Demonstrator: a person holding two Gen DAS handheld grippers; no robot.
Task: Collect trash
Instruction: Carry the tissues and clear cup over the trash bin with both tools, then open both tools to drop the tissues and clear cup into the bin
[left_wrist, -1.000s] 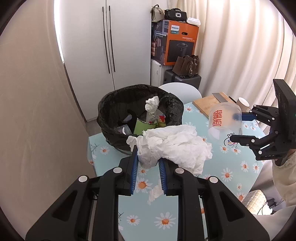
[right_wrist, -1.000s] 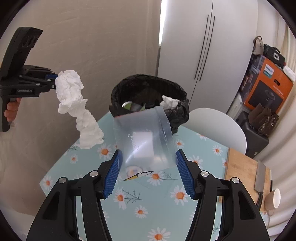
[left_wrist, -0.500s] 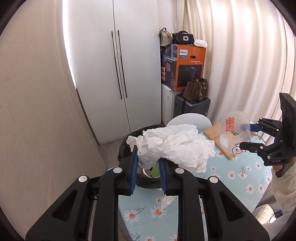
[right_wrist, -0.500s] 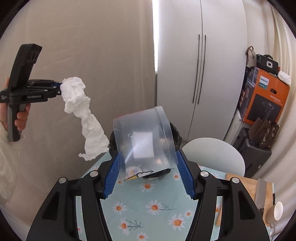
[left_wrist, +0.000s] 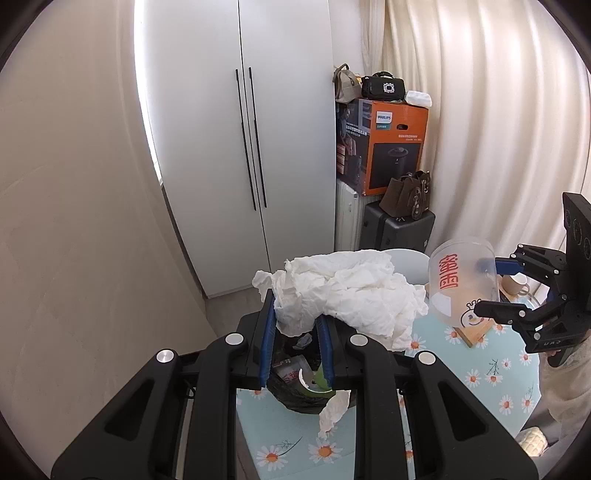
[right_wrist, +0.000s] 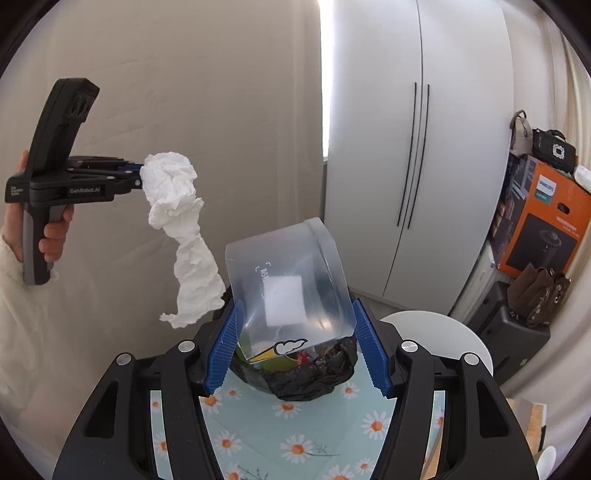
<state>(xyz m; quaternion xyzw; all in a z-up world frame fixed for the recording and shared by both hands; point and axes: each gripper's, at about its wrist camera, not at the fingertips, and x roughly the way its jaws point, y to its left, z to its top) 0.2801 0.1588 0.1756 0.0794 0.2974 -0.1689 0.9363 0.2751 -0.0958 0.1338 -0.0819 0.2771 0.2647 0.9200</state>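
Tissue (left_wrist: 347, 291), white and crumpled, trails downward beside clear plastic cup (right_wrist: 288, 284).

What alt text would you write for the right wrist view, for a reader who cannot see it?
The right gripper holds a clear plastic cup above a black-lined trash bin on a daisy-print table. At left, the left gripper holds crumpled white tissue that hangs down.

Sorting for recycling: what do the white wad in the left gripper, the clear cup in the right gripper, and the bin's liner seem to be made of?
White wad: soft tissue paper, matte, heavily crumpled, with a limp hanging tail. Clear cup: thin plastic, glossy and see-through, printed with red characters and a white label. Bin liner: thin black plastic film, shiny and wrinkled, judging by its folds.
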